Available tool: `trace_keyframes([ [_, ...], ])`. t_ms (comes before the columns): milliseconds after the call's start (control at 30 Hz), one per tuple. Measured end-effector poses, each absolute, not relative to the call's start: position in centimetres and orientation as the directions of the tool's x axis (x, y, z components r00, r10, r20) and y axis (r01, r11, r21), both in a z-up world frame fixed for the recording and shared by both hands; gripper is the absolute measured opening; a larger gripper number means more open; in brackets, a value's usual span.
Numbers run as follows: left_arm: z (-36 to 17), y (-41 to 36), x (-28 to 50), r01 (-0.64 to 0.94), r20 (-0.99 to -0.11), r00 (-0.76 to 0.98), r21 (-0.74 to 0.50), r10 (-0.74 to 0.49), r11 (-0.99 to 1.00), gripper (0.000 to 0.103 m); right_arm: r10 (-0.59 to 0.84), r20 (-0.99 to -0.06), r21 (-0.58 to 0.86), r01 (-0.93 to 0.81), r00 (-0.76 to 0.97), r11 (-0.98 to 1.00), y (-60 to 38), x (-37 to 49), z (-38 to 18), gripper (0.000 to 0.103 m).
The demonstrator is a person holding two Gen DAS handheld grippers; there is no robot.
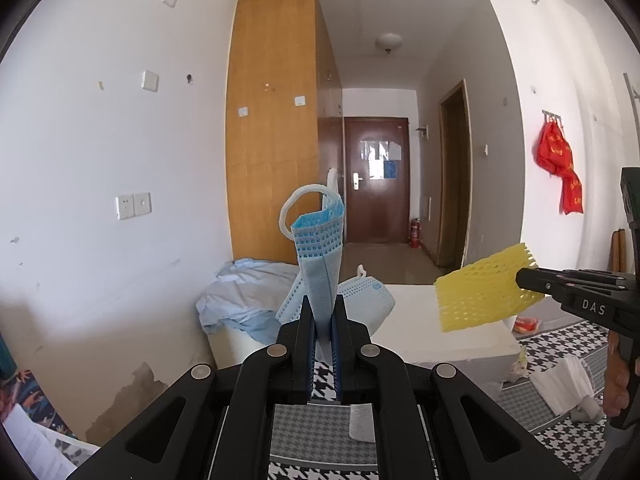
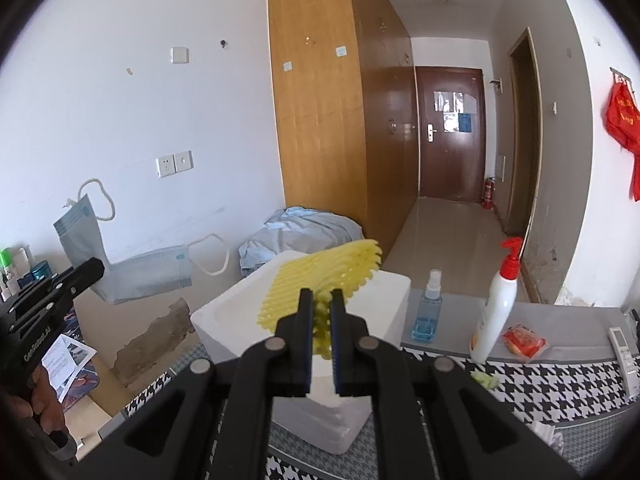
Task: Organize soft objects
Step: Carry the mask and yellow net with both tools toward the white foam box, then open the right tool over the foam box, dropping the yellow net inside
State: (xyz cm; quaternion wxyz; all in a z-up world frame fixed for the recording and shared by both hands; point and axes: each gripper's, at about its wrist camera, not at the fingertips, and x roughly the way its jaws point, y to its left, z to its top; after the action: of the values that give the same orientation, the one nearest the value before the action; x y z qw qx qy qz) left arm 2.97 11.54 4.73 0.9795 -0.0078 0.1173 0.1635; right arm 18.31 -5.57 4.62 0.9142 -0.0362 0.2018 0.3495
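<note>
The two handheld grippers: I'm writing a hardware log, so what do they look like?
Both the left gripper and the right gripper are matte black plastic with blue-edged finger pads, round silver pivot pins and slotted linkage arms. White lettering marks their sides. Bare hands hold the handles; no cables show.

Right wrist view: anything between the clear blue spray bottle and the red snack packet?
Yes: the white pump bottle with a red nozzle stands between the clear blue spray bottle and the red snack packet.
</note>
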Motion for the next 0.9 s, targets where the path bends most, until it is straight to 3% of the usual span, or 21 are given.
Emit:
trace_keyframes([
  [467,4.2,12.5,2.4,-0.345,-0.250,0.908,0.005,0.336,0.938,0.007,0.608,-0.450,0.082,-0.648,0.654,0.757,-3.3,20.4,3.5,0.010],
  [600,4.0,12.7,2.4,-0.355,-0.257,0.903,0.006,0.345,0.935,0.007,0.593,-0.477,0.083,-0.638,0.649,0.765,-2.7,21.2,3.0,0.016],
  [700,3.8,13.0,2.4,-0.364,-0.266,0.898,0.000,0.351,0.931,0.007,0.599,-0.493,0.090,-0.648,0.631,0.757,-2.2,21.5,2.5,0.028],
  [767,3.7,13.2,2.2,-0.374,-0.267,0.894,-0.004,0.360,0.927,0.007,0.594,-0.502,0.079,-0.650,0.629,0.756,-1.9,21.4,2.3,0.052],
  [833,3.8,13.3,2.2,-0.381,-0.266,0.892,-0.007,0.366,0.924,0.007,0.594,-0.501,0.072,-0.654,0.629,0.753,-1.7,21.1,2.2,0.064],
  [900,3.7,13.4,2.2,-0.383,-0.267,0.891,-0.009,0.367,0.924,0.007,0.590,-0.502,0.059,-0.656,0.632,0.753,-1.6,20.7,2.3,0.065],
])
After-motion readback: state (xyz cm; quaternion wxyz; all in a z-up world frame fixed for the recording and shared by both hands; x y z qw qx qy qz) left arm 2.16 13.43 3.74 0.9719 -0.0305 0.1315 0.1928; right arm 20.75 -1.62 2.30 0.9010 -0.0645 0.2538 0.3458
